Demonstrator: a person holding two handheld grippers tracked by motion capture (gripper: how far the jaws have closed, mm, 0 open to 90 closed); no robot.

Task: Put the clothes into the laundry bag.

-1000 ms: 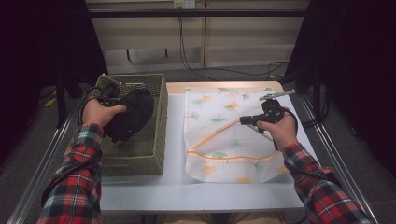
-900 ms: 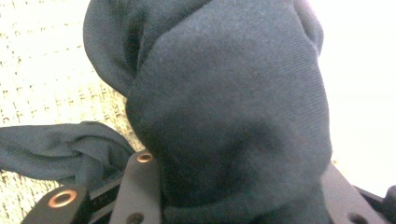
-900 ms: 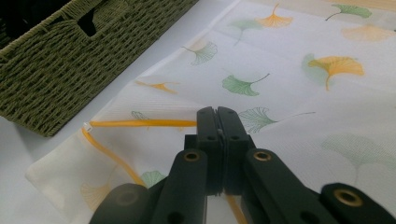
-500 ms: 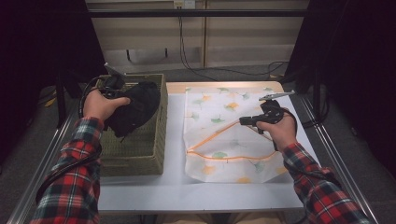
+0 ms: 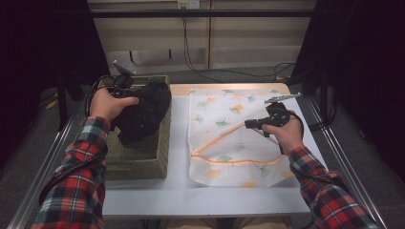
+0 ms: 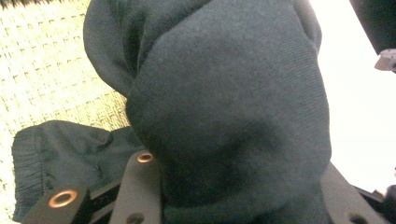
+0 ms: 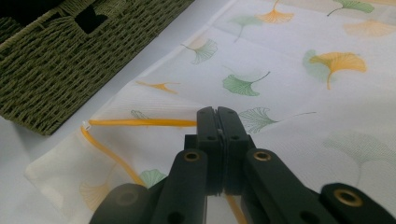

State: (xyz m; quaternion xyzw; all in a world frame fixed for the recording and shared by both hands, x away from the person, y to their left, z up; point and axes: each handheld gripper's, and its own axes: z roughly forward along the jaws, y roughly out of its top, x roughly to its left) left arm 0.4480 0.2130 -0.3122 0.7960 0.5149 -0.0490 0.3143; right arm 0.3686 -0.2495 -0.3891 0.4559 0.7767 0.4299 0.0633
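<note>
Over at the left of the high view, my left tongs (image 5: 125, 91) are clamped on the dark garment (image 5: 143, 114), lifted partly above the woven basket (image 5: 143, 162). Right tongs (image 5: 249, 124) sit pressed together, pinching the orange-trimmed opening of the leaf-print mesh bag (image 5: 229, 143) on the table (image 5: 181, 191). I'd say we're halfway: garment's out, bagging it remains.

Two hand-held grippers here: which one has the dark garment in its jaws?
The left hand-held gripper, over the woven basket, with the dark garment bunched between its jaws. The right hand-held gripper is shut on the leaf-print mesh bag at its orange edge.
</note>
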